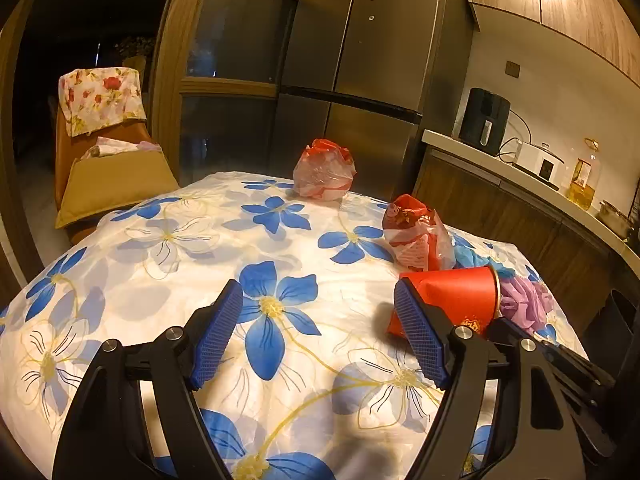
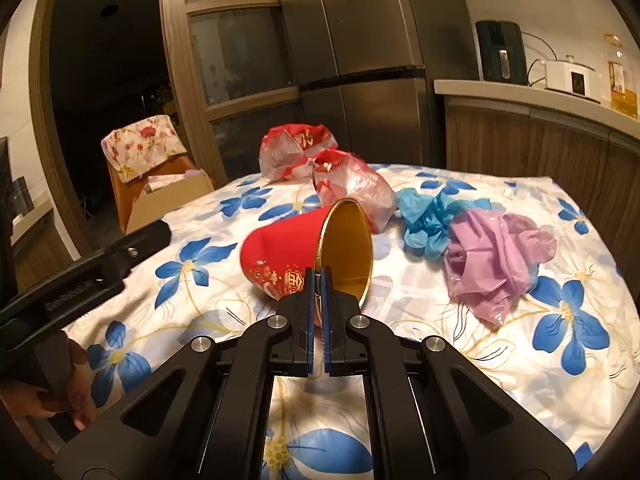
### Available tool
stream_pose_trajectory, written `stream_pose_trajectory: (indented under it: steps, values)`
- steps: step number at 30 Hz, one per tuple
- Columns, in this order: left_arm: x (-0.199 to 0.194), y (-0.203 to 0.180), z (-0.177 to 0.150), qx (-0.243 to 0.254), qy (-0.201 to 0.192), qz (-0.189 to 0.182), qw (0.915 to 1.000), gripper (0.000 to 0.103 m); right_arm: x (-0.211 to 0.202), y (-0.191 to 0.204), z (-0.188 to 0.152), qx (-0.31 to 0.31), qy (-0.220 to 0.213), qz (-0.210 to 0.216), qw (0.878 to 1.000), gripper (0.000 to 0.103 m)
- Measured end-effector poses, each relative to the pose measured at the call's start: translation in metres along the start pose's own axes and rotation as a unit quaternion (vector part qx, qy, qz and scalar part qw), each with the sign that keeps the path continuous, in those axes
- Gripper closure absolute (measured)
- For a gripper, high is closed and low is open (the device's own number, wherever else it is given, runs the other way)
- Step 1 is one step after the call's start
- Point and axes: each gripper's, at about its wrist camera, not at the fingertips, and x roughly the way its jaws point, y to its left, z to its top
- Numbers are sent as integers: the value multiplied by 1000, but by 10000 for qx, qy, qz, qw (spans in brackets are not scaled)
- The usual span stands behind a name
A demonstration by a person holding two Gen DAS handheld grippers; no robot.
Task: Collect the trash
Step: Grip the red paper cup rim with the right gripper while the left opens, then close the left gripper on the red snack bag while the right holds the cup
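Observation:
A red bucket with a gold inside (image 2: pixel 304 252) lies tipped on its side on the flowered tablecloth (image 2: pixel 520 360). My right gripper (image 2: pixel 319 276) is shut on the bucket's rim. Two crumpled red-and-clear plastic bags (image 2: pixel 296 152) (image 2: pixel 356 188), a blue bag (image 2: pixel 428 216) and a purple bag (image 2: pixel 492 256) lie behind and right of the bucket. My left gripper (image 1: pixel 316 300) is open and empty above the cloth, left of the bucket (image 1: pixel 452 300). The red bags also show in the left wrist view (image 1: pixel 324 170) (image 1: pixel 416 236).
A chair with a floral cover (image 1: pixel 100 100) and a cardboard box (image 1: pixel 116 180) stand beyond the table's far left edge. A steel fridge (image 1: pixel 352 60) stands behind. A counter (image 2: pixel 540 96) with appliances and an oil bottle runs along the right.

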Motion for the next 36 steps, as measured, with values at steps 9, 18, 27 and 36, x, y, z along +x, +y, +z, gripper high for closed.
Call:
stream_pose_trajectory:
  steps: [9,18,27,36]
  values:
    - [2,-13,5,202,-39,2,9998,24,-35,-20,-3,189,-263,-359,9988,100]
    - [36,-15,69,477,-606,189,9968,5,-51,-37,-6,281,-372,-579,9972,101]
    - [129,-14,120,498,-751,-59,9959,5,-45,-39,-6,261,-365,-629,9970,101]
    - [209,-14,141,598,-514,3,9969,5,-38,-42,-1,271,-381,-566,9973,101]
